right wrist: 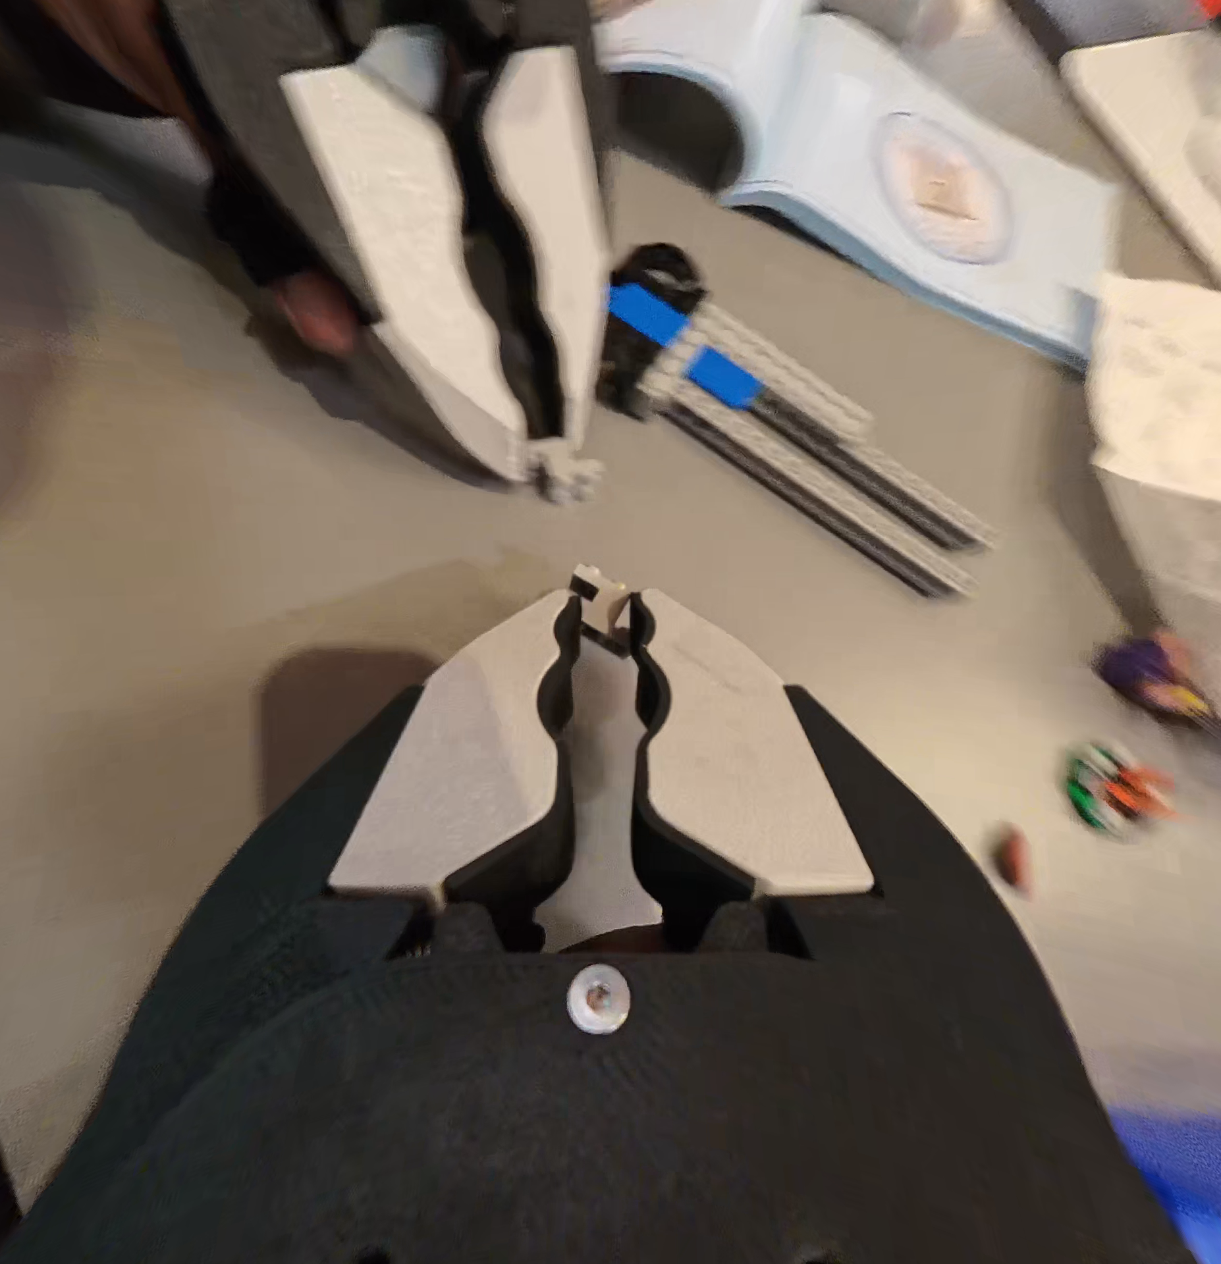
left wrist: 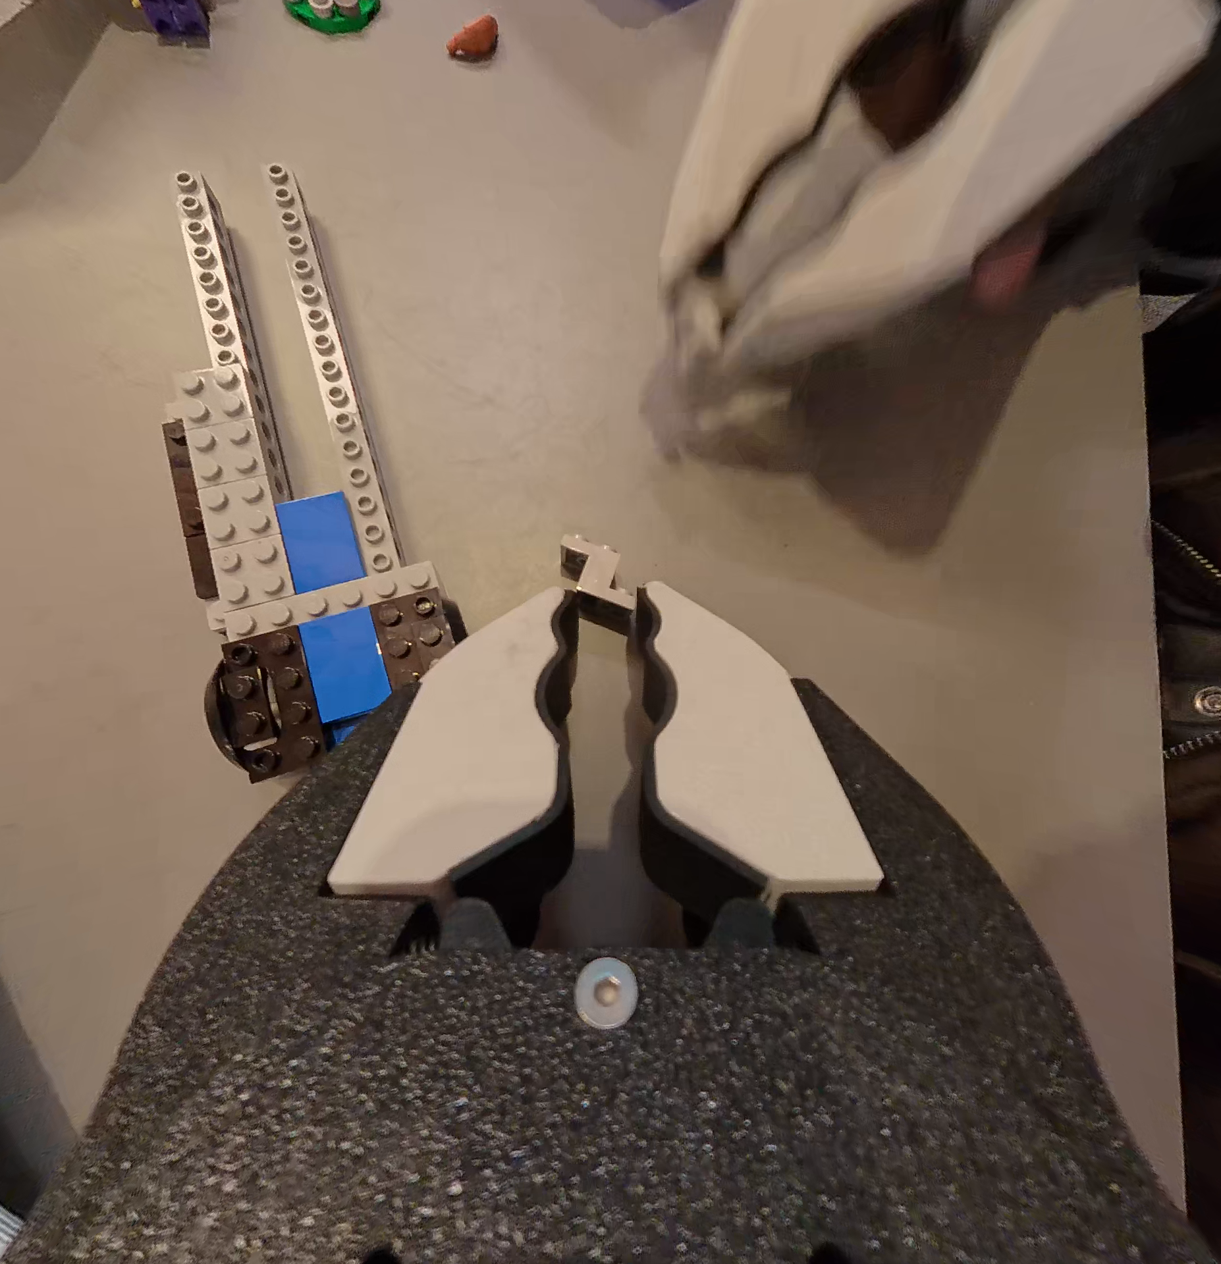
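Note:
My left gripper (left wrist: 604, 596) is shut on a small grey angled brick piece (left wrist: 594, 571) that sticks out past its fingertips, just above the beige table (left wrist: 525, 342). The same gripper shows at the upper left of the right wrist view (right wrist: 549, 455), with the grey piece at its tips. My right gripper (right wrist: 602, 603) is shut on a small grey and black brick piece (right wrist: 604, 602). It also shows blurred at the upper right of the left wrist view (left wrist: 703, 383). A brick build (left wrist: 286, 520) of long grey beams, blue tiles and black plates lies left of my left gripper.
An open light-blue booklet (right wrist: 902, 171) and white papers (right wrist: 1169, 390) lie beyond the build (right wrist: 765, 397). Loose small pieces sit at the far edge: purple (left wrist: 177, 14), green (left wrist: 330, 10), red-brown (left wrist: 474, 37). The table edge (left wrist: 1148, 615) runs down the right, with a dark zipped jacket (left wrist: 1203, 650) beyond it. The left gripper's tips are roughly 6 cm from the right gripper's.

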A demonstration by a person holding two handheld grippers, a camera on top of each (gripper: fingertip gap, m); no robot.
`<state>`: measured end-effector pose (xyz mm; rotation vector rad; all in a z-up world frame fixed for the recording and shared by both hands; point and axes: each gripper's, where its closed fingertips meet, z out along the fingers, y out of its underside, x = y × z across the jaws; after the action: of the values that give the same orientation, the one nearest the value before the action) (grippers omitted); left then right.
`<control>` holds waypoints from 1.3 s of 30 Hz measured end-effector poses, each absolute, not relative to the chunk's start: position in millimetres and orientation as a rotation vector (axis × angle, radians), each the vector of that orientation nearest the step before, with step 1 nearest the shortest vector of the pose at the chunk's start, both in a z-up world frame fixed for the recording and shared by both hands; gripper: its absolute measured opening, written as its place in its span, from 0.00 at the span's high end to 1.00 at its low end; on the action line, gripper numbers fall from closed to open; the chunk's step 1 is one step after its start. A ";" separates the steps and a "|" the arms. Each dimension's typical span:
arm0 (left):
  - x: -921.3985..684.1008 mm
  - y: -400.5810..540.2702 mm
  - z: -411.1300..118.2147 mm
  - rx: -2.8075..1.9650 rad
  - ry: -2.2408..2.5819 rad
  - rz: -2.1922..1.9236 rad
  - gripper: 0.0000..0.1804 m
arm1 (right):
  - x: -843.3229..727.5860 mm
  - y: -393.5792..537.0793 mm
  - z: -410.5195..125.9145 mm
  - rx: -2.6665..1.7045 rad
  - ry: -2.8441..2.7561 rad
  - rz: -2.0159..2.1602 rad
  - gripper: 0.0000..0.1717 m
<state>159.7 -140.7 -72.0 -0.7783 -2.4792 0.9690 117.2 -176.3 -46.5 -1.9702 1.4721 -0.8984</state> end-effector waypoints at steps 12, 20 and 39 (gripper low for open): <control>139.8 -142.4 -59.3 -0.672 -2.351 0.959 0.91 | 37.2 -299.9 37.6 -1.574 1.733 -1.378 0.82; 116.0 -140.7 -21.0 -0.495 -2.012 0.966 0.92 | 119.5 -154.1 -20.3 -1.844 1.180 -0.943 0.75; 171.1 -150.3 -8.9 -0.404 -2.154 1.157 0.88 | 30.6 -328.4 52.8 -1.557 1.663 -1.509 0.81</control>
<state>171.1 -150.3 -8.9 -0.4041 -2.1536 1.1565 30.6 -328.4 52.8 -1.5573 1.6629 -1.5094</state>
